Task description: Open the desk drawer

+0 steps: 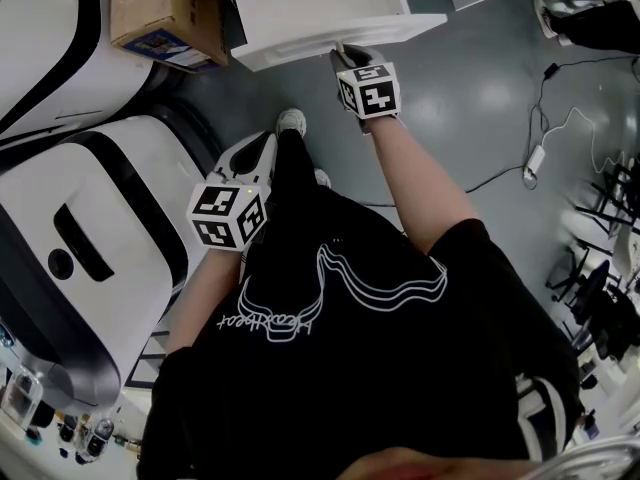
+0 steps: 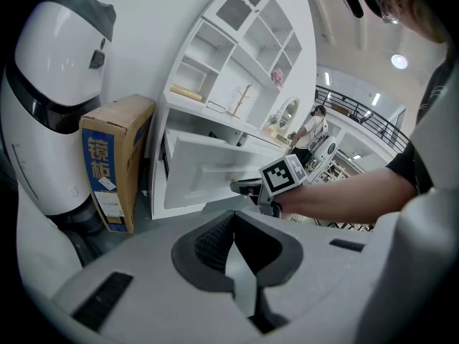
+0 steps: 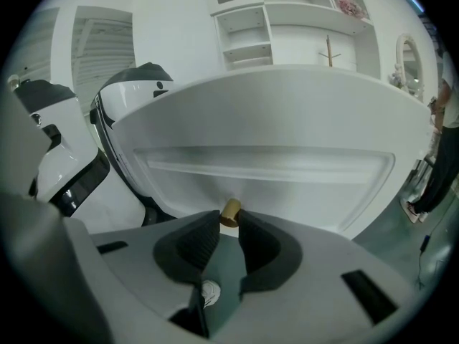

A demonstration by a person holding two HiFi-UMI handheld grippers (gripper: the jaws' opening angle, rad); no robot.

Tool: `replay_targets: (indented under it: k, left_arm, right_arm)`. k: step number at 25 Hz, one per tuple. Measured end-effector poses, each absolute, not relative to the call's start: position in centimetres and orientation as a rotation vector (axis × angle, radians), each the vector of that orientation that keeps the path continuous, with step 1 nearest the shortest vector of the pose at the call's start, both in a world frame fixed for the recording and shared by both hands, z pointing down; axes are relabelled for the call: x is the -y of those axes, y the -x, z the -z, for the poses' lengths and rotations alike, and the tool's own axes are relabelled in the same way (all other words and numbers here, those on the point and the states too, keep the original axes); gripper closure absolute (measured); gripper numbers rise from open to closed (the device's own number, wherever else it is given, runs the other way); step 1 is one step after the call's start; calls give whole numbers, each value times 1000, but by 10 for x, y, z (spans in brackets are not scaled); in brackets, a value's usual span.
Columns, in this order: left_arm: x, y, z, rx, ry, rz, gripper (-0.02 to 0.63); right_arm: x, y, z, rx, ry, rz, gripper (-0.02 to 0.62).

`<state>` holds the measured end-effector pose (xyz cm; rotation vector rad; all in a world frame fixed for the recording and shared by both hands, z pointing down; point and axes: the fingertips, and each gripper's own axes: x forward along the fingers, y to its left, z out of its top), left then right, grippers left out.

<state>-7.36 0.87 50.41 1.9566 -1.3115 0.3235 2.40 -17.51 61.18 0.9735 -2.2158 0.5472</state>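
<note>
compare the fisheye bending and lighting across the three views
Head view: mild bending, flat even light, soft glare patches on the grey floor, nothing blurred. Left gripper view: strong fisheye bows the white shelf unit, ceiling lamps flare, corners go dark. Right gripper view: the white drawer front bulges into an arc, the small brass knob stays sharp, corners are dark.

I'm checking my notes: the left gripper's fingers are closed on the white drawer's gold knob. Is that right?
Wrong gripper. It is the right gripper whose fingers are closed on the white drawer's gold knob, as the right gripper view shows. The left gripper holds nothing, its fingers together.
</note>
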Motion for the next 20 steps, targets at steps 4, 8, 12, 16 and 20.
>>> replay_targets:
  k: [4, 8, 12, 16, 20]
  left_arm:
    - [-15, 74, -505, 1314, -1956, -326, 601]
    - [-20, 76, -503, 1322, -1951, -326, 601]
    - [-20, 80, -494, 1329, -1953, -310, 601]
    - [-17, 81, -473, 1342, -1974, -280, 601]
    - [-16, 73, -441, 1343, -2010, -243, 601]
  right_arm:
    - [176, -25, -612, 2197, -1012, -608, 508]
    - [177, -28, -611, 2201, -1028, -651, 498]
    - [176, -27, -600, 2219, -1050, -680, 361]
    - [166, -28, -575, 2260, -1017, -655, 339]
    - [146, -33, -529, 2342, -970, -667, 339]
